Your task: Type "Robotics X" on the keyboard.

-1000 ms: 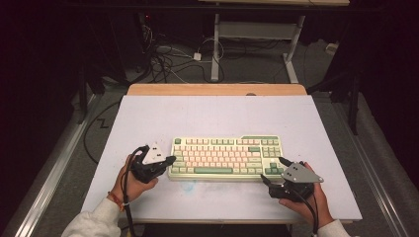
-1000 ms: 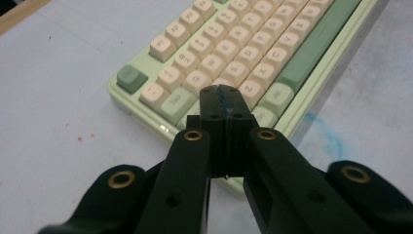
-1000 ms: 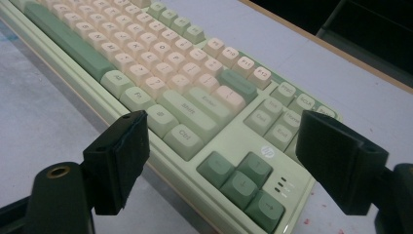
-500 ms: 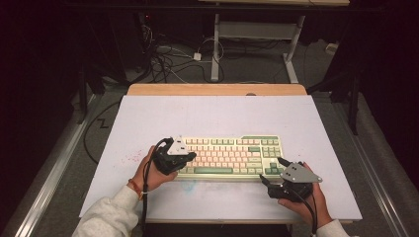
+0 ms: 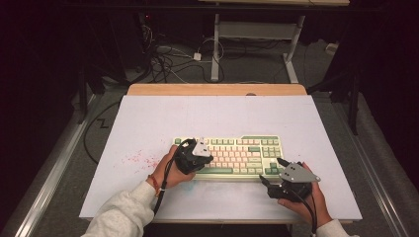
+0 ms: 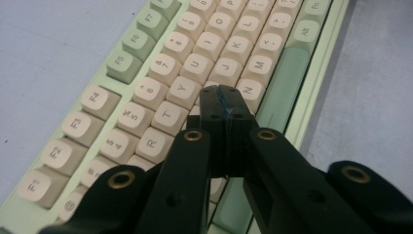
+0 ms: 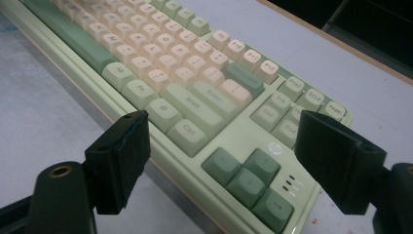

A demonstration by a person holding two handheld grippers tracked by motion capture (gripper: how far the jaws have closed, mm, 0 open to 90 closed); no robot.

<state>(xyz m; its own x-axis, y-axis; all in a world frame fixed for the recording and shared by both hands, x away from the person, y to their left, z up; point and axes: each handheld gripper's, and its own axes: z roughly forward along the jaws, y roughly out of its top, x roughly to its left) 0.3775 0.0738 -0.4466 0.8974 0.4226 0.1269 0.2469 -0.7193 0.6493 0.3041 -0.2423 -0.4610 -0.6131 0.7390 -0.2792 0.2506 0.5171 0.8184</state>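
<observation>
With its jaws clenched on nothing, the left gripper [image 6: 225, 105] is hovering over the keyboard [image 5: 237, 153] (right gripper [image 7: 238, 161] released, at the corner), so press one key squarely.

Both grippers black: left gripper [image 5: 210, 159] and right gripper [image 5: 271, 174] each carry a grey three-cornered top plate, brass-ringed screw holes on the arms, black cable trailing. Pale speckled sleeves; red band on left wrist.

A lab-like workspace: a white-topped table [image 5: 148, 128] on a dark floor strewn with cables [image 5: 168, 57] among desk frames [image 5: 257, 32].
</observation>
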